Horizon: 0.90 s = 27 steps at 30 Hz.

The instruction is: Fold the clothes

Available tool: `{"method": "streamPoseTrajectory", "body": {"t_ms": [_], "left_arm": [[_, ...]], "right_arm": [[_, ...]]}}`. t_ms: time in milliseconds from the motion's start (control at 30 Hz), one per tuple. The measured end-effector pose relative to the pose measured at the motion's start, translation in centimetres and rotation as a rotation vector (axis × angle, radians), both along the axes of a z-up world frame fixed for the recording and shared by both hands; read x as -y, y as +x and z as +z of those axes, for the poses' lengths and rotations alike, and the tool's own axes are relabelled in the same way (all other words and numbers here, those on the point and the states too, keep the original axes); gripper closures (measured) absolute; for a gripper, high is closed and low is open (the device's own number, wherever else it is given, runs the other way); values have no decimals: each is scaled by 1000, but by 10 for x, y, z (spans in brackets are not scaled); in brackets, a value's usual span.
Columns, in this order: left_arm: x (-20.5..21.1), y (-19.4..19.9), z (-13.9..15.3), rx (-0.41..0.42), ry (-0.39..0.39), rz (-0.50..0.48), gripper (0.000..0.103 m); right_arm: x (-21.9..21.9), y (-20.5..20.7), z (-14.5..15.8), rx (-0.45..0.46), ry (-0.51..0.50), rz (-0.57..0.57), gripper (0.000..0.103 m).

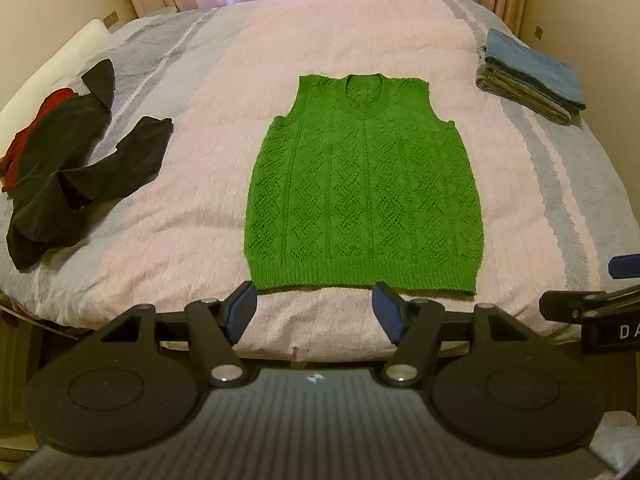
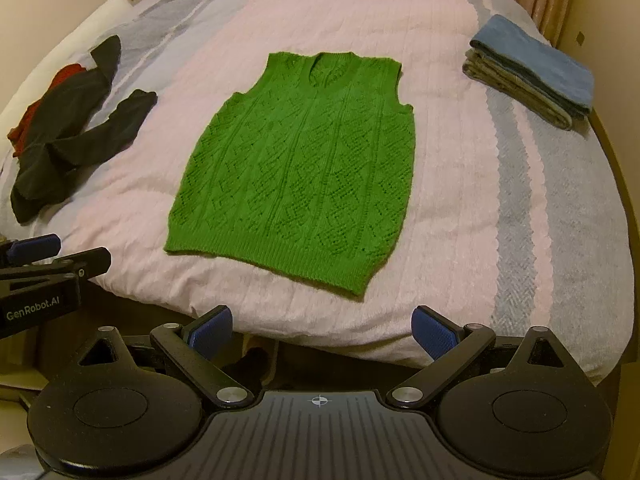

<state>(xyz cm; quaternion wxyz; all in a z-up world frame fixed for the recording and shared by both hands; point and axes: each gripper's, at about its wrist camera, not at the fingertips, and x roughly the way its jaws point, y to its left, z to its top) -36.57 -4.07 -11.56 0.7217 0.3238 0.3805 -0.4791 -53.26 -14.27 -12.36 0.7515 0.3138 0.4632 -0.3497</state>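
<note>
A bed point(image 1: 360, 40) with a pink-and-grey cover carries a green knitted vest point(image 1: 362, 196), lying flat just ahead of the left hand-held gripper point(image 1: 314, 312) and right hand-held gripper point(image 2: 322, 330), both spread wide and empty.

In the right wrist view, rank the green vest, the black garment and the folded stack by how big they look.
1. green vest, clearly the largest.
2. black garment, crumpled, so its true size is unsure.
3. folded stack, smallest, though it lies farther away.

Green knit vest point(image 1: 364, 188) spread flat, unfolded, mid-bed, neckline away, hem toward camera.
</note>
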Motion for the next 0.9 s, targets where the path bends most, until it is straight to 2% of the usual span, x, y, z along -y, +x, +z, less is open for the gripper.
{"method": "streamPoseTrajectory", "body": {"t_ms": [200,400,667,900], "left_arm": [[17,12,-9,-19,30,-5,43],[47,43,-25,-101,44,-33,43],[137,103,-58,-119,115,-79,43],[219,161,-105,-119,212,-120,43]], "right_arm": [[17,11,-11,-16,40,-21,5],[46,30,-33,-46,106,-68,5],[118,66,-69,-115,183,-185,5],[186,102,-117,-163,200,-246,5]]}}
